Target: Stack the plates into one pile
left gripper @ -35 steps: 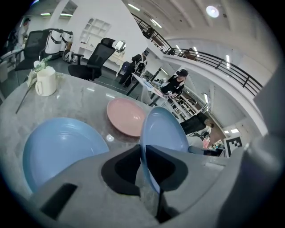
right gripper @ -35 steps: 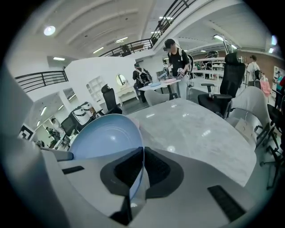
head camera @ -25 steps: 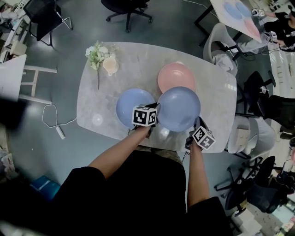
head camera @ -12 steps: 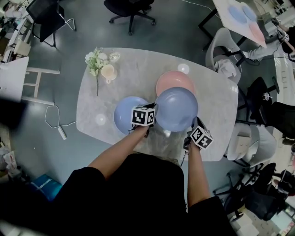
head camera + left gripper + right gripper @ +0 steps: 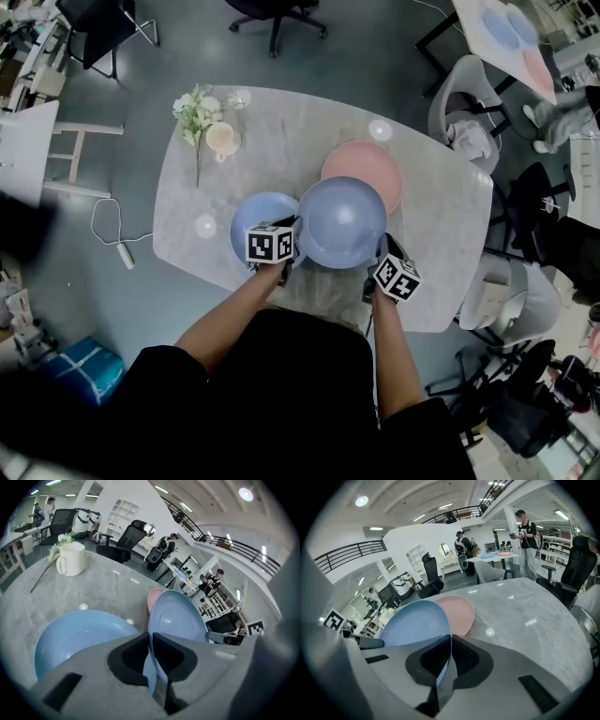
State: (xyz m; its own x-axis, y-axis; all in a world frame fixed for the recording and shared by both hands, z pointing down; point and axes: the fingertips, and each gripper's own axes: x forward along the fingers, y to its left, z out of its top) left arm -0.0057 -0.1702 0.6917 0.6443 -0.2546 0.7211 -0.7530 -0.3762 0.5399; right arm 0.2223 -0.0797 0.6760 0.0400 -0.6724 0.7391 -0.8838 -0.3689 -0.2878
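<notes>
Blue raised plate (image 5: pixel 342 222) is pinched at its rim by left gripper (image 5: pixel 296 236) and right gripper (image 5: pixel 379 253); bare table (image 5: pixel 281 141) lies ahead.

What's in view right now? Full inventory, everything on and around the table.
table: one, grey marble, centre of the head view
resting blue plate: one, light blue, flat on the table's near left
held blue plate: one, light blue, between the two claws; overlaps both other plates in the head view
pink plate: one, pink, on the table beyond the held plate
mug: one, cream, far left of the table
flowers: one sprig, white and green, beside the mug
office chair: one, black, on the floor beyond the table
power strip: one, white, on the floor left of the table
left claw: one, grey, shut on the held plate's left rim
right claw: one, grey, shut on its right rim
</notes>
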